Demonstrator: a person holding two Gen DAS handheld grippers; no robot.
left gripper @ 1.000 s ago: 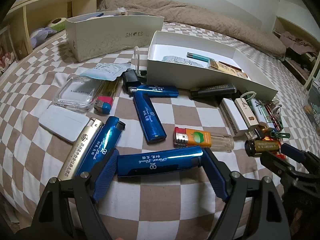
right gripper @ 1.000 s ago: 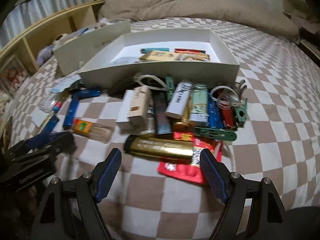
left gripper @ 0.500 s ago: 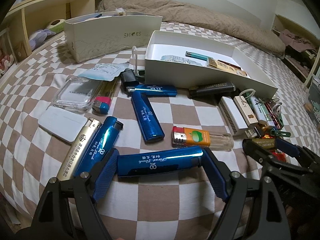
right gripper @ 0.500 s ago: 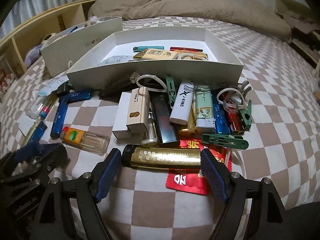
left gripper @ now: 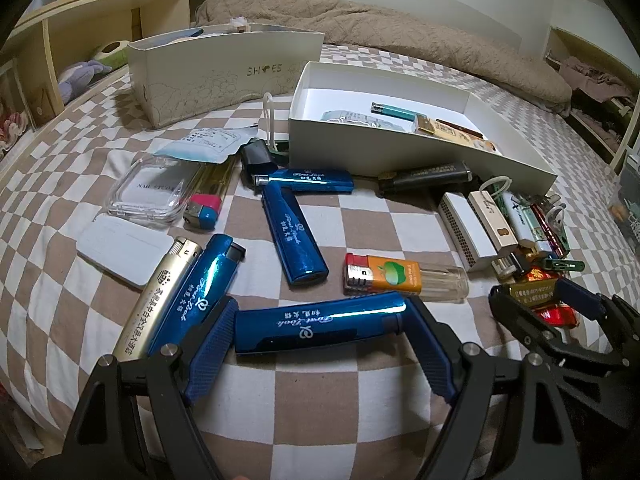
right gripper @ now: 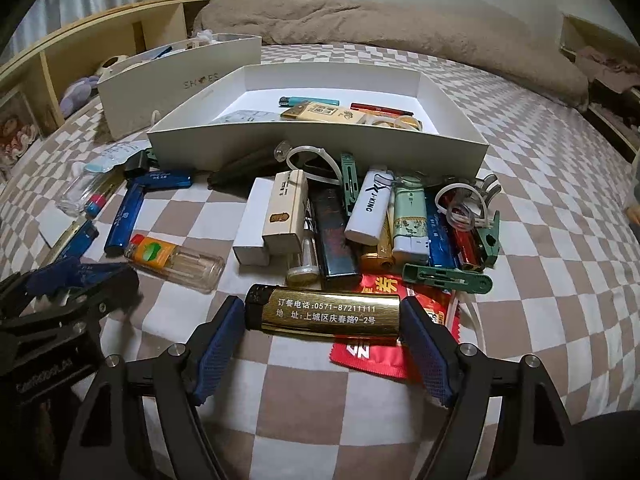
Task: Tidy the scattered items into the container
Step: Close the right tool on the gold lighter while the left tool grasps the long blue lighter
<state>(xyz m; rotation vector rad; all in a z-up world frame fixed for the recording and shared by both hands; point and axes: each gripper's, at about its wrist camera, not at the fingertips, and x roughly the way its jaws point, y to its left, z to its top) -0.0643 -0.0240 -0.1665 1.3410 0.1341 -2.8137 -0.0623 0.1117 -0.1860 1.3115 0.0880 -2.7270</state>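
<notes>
A: Fingers of left gripper [left gripper: 316,330] clamp blue lighter [left gripper: 316,324] endwise on bed; right gripper [right gripper: 322,314] brackets gold lighter [right gripper: 324,314], contact unclear.
B: Risk: slick ends pop out en route to white box [right gripper: 320,148].

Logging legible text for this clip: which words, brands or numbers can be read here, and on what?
"SHOES": tall white box
"NAIL STUDIO", partly hidden: clear case
"X-KING": white lighter
"0571-87211111" with Chinese address: gold lighter
Script on the blue lighter: roughly "First Look", unsure
Print on the pouch and red packet: too small or cut off
</notes>
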